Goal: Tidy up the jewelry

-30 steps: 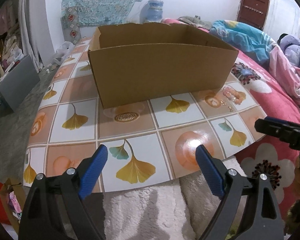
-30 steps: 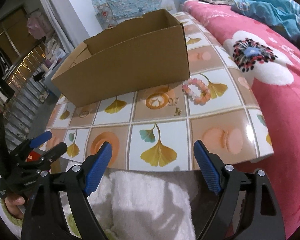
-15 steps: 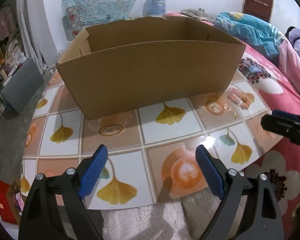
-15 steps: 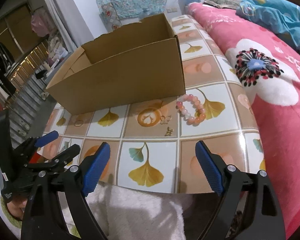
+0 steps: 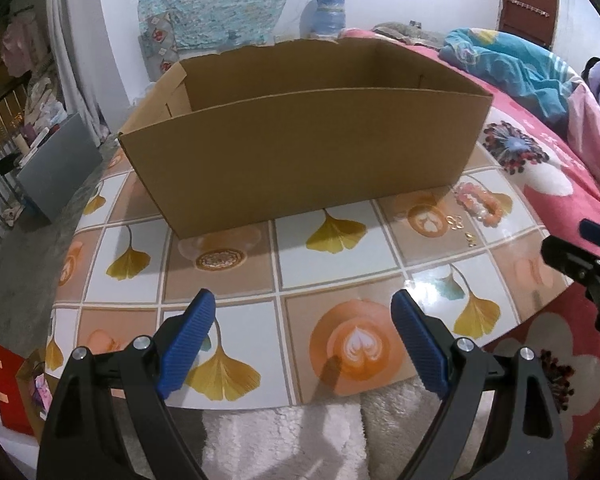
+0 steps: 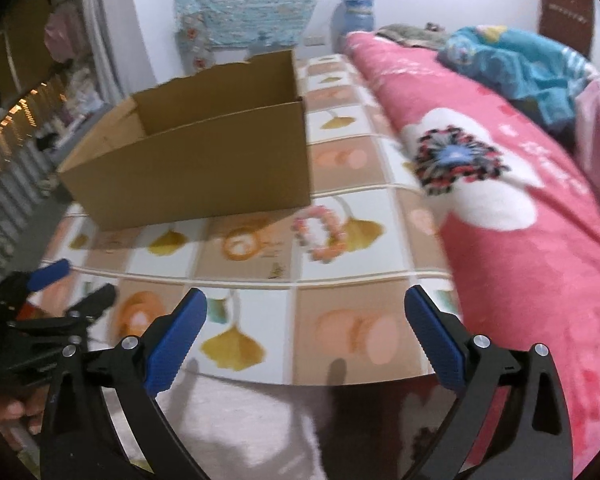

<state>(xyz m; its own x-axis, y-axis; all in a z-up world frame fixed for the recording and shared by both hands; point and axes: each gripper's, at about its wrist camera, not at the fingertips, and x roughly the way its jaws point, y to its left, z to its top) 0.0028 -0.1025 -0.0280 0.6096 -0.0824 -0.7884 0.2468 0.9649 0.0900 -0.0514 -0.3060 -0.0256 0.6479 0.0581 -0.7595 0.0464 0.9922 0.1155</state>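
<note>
An open cardboard box (image 5: 300, 148) stands on the tiled table (image 5: 340, 256); it also shows in the right wrist view (image 6: 196, 168). A pink bead bracelet (image 5: 479, 202) lies right of the box, also in the right wrist view (image 6: 320, 236). Small gold earrings (image 5: 456, 222) lie near it. A round patterned piece (image 5: 220, 259) lies before the box's left end. My left gripper (image 5: 304, 332) is open and empty over the table's near edge. My right gripper (image 6: 306, 328) is open and empty, short of the bracelet.
A pink floral bedspread (image 6: 520, 208) borders the table on the right. White fleece (image 5: 300, 432) lies below the near edge. A grey panel (image 5: 56, 172) stands on the floor at left. The right gripper shows at the left wrist view's right edge (image 5: 580, 264).
Both grippers have moved forward over the table's near edge, toward the box. The right gripper has swung right, bringing the bracelet nearer its centre. Both stay open.
</note>
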